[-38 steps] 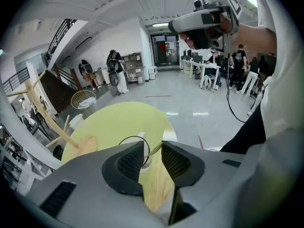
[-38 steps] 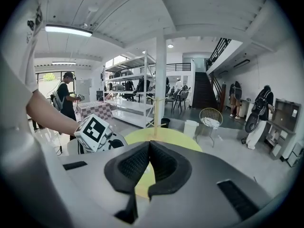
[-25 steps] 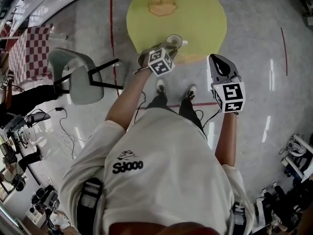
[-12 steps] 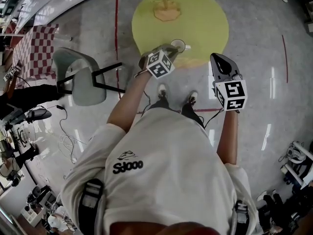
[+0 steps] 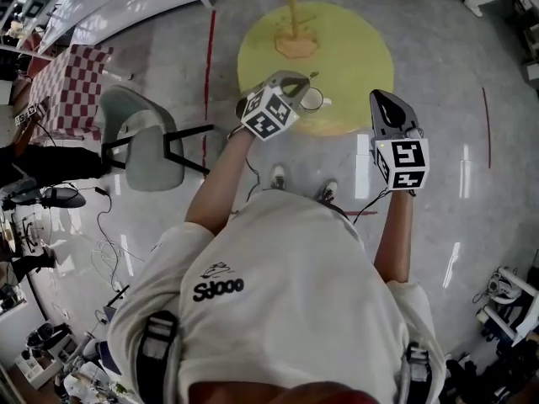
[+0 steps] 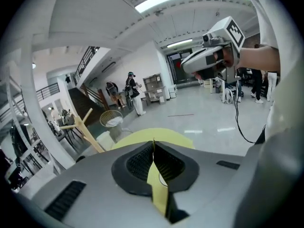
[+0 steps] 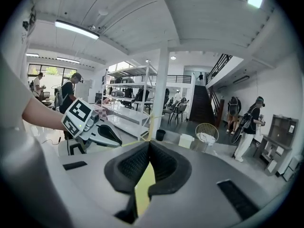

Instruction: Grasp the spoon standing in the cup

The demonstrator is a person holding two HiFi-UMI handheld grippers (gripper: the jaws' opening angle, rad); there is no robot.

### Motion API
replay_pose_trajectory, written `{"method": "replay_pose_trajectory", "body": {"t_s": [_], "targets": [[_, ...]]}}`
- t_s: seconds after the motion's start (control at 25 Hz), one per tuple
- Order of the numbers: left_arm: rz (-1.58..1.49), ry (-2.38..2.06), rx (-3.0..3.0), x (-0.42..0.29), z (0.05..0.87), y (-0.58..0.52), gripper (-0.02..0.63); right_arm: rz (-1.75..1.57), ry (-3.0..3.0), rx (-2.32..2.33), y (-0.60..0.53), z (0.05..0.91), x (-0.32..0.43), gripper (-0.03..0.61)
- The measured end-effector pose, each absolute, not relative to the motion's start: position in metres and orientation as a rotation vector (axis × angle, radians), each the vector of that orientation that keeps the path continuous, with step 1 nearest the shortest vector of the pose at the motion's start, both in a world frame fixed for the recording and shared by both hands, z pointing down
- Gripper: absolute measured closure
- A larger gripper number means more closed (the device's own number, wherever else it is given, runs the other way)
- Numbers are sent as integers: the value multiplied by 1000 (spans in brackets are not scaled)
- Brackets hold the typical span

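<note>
A small cup (image 5: 312,99) stands near the front edge of the round yellow table (image 5: 354,49). My left gripper (image 5: 301,77) hangs over the cup's left rim with its jaws shut. In the left gripper view the pads meet at the left gripper's tip (image 6: 153,142). A thin pale sliver sticks out there, which looks like the spoon's handle. The cup's rim (image 6: 161,179) shows through the gap below the pads. My right gripper (image 5: 376,95) floats right of the cup, over the table's edge. The right gripper (image 7: 149,144) is shut on nothing.
A wooden peg stand (image 5: 293,19) rises at the table's far side. A grey chair (image 5: 143,137) and a checked table (image 5: 63,82) stand to the left, past a red floor line (image 5: 207,66). People and shelves fill the hall beyond.
The left gripper's tip has come forward, from beside the cup to over its left rim. The right gripper keeps its place beside it. The head view has tilted so the table sits lower.
</note>
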State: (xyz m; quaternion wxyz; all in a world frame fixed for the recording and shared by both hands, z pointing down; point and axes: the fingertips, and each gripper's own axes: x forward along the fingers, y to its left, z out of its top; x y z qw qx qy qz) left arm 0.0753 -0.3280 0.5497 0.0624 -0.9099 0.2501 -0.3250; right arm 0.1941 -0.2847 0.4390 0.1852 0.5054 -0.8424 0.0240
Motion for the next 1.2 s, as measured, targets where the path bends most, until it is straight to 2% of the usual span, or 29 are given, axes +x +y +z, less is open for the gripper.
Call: {"method": "replay_pose_trajectory", "body": {"t_s": [0.72, 1.2], "targets": [[-312, 1085, -2695, 42, 346, -347, 583, -205, -2489, 1549, -289, 321, 193, 557], [-189, 1120, -2649, 22, 309, -327, 583, -254, -2463, 1548, -281, 305, 185, 557]]}}
